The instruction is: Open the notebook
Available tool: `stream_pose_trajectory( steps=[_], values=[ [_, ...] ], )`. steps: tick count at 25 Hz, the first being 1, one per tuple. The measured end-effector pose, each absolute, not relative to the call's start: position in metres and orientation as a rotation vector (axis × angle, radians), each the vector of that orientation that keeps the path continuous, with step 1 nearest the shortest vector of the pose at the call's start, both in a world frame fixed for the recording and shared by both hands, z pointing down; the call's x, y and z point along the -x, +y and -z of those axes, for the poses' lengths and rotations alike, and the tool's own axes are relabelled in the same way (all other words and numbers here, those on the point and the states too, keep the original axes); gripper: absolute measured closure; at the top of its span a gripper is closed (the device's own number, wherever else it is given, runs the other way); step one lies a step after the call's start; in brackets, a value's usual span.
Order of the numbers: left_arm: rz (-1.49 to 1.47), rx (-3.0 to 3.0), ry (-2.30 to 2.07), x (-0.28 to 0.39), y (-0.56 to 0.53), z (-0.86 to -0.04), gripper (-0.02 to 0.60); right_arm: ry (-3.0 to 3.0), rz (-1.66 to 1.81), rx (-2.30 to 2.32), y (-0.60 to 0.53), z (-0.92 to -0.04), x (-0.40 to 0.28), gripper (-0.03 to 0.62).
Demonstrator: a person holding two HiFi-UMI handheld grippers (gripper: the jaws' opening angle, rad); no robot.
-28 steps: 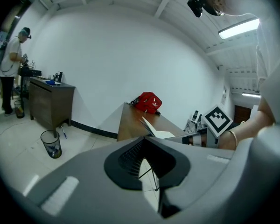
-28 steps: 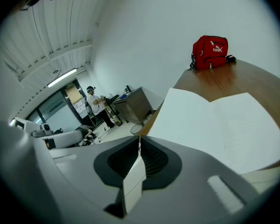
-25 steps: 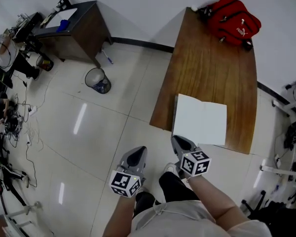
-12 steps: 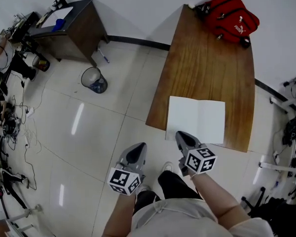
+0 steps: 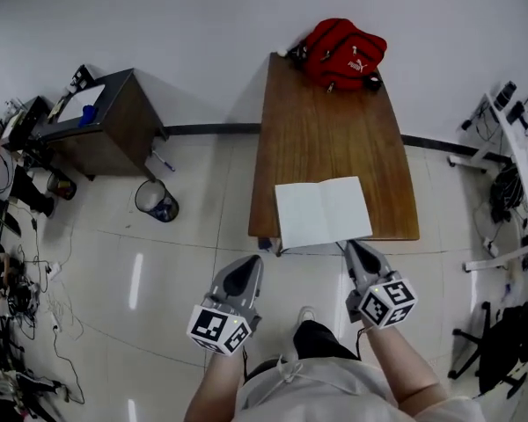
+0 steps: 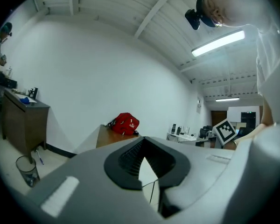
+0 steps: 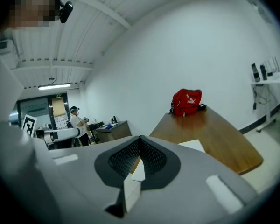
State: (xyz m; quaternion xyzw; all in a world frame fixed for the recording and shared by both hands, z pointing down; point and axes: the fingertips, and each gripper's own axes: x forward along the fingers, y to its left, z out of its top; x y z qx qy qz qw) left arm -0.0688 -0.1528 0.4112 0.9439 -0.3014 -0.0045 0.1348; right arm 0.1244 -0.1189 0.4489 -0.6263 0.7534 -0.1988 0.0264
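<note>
White notebook (image 5: 324, 211) lies open, pages flat, centre frame at near edge of wooden table (image 5: 334, 121) | left gripper (image 5: 250, 265) closed, empty | right gripper (image 5: 355, 251) closed, empty, below page corner | opening looks complete; nothing left.

- notebook (image 5: 323, 212): white paper pages, matt, smooth
- table (image 5: 330, 130): brown wood, smooth, faint sheen
- backpack (image 5: 343, 49): red cloth, matt
- floor (image 5: 114, 262): pale tiles, glossy, light streaks reflected
- left gripper (image 5: 245, 271), right gripper (image 5: 358, 251): grey matt plastic shells
- pads (image 7: 154, 157): dark, ribbed, matt
- side cabinet (image 5: 128, 139): dark wood, dull
</note>
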Motion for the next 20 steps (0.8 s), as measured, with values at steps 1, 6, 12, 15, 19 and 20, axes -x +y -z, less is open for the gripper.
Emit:
stream_pose_trajectory(
  steps=[1, 6, 12, 15, 19, 20],
  values=[
    [0.015, -2.755, -0.848, 0.070, -0.143, -0.405, 0.577, 2.318, 0.557, 1.974, -0.105, -0.440, -0.126, 0.592],
    [-0.006, -2.848, -0.700, 0.082, -0.088, -0.387, 0.577, 2.235, 0.329, 2.135, -0.035, -0.405, -0.122, 0.592],
    [-0.003, -2.850, -0.639, 0.101, -0.025, -0.397, 0.577, 2.183, 0.239, 2.232, 0.049, -0.402, -0.102, 0.591],
    [0.005, -2.830, -0.622, 0.104, 0.001, -0.400, 0.577, 2.154, 0.274, 2.239, 0.080, -0.403, -0.092, 0.592],
    [0.022, -2.826, -0.581, 0.104, 0.025, -0.397, 0.577, 2.158, 0.281, 2.198, 0.101, -0.397, -0.078, 0.592],
    [0.035, -2.822, -0.577, 0.105, 0.029, -0.394, 0.577, 2.174, 0.275, 2.193, 0.104, -0.395, -0.074, 0.592]
  ],
)
